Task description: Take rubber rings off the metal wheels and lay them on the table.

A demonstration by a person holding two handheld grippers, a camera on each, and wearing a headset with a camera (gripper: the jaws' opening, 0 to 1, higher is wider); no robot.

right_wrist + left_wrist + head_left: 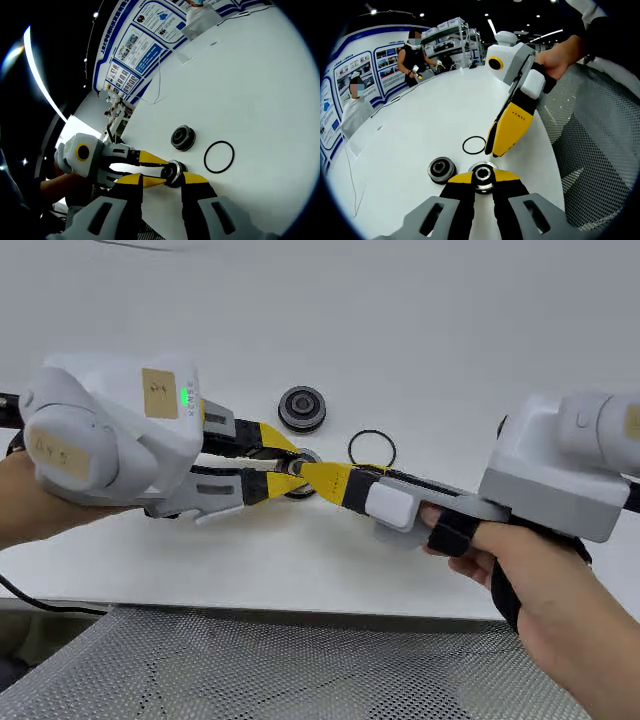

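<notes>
My left gripper (289, 472) is shut on a silver metal wheel (483, 175), holding it just over the white table (420, 350). My right gripper (314, 478) comes in from the right, its yellow jaws a little apart with their tips at the held wheel (173, 172). In the left gripper view the right gripper (496, 150) ends just above that wheel. A second wheel (302, 408) with a black rubber rim lies flat behind it. A loose black rubber ring (372, 448) lies on the table to its right. I cannot tell if the held wheel carries a ring.
The table's front edge (300, 605) runs close to my hands, with grey mesh (300, 670) below it. A black cable (40, 600) hangs at the lower left. Two people (415, 55) stand at the far end of the table in the left gripper view.
</notes>
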